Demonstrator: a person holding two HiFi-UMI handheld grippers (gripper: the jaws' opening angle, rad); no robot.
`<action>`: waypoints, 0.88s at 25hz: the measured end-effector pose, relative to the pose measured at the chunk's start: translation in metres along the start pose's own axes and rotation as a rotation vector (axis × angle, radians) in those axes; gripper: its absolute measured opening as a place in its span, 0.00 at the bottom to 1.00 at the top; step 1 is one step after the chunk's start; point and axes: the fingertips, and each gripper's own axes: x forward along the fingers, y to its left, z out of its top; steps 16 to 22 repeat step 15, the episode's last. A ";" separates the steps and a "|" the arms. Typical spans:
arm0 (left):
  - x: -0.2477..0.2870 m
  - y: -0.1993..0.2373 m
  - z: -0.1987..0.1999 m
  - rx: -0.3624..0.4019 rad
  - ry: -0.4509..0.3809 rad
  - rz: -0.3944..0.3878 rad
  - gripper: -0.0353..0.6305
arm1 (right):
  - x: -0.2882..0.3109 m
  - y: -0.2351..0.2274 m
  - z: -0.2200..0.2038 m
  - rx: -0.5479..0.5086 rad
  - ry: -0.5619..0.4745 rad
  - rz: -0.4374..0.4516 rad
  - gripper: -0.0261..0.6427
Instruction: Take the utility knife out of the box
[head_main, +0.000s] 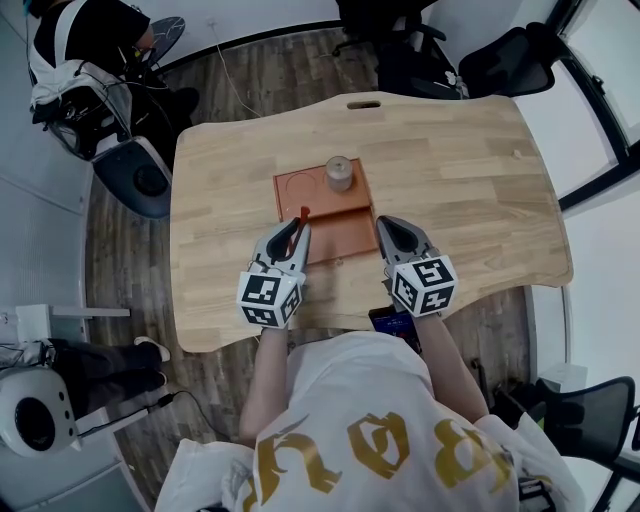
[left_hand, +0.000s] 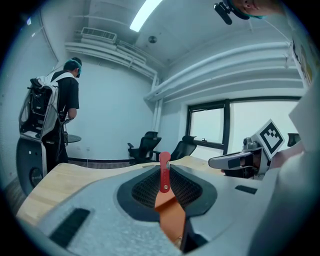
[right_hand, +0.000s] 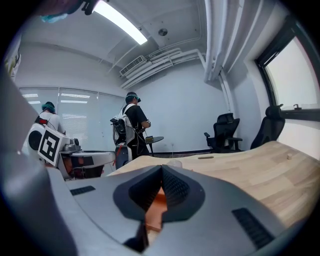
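The pale wooden counter (head_main: 470, 180) has wide bare stretches to the right, to the left and beyond the middle. Its near edge runs close in front of the person, just behind both tools. Dark office chairs (head_main: 500, 55) stand past its far edge.

The flat orange-brown box (head_main: 345, 230) lies at the middle of the counter, well clear of every edge. The left hand-held gripper (head_main: 297, 228) reaches over the box's near left corner. Its jaws are closed tight on the utility knife (left_hand: 164, 172). The right hand-held gripper (head_main: 385, 226) sits at the box's right side. Its jaw tips meet, and an orange edge of the box shows in the gap beneath them.

The knife is slim, flat and red, with a rounded end and a small pale dot low on its body. It pokes out past the jaw tips, above the box. A small pale roll (head_main: 340, 173) stands in the box's far part.
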 end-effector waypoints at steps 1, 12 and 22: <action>0.001 -0.001 -0.001 0.001 0.002 0.000 0.14 | 0.000 -0.001 0.000 0.002 0.000 -0.003 0.06; 0.005 -0.004 -0.002 -0.005 0.008 0.001 0.14 | -0.001 -0.005 -0.002 0.013 0.002 0.009 0.06; 0.006 -0.005 -0.003 -0.007 0.015 0.000 0.14 | -0.002 -0.006 -0.003 0.016 0.001 0.011 0.06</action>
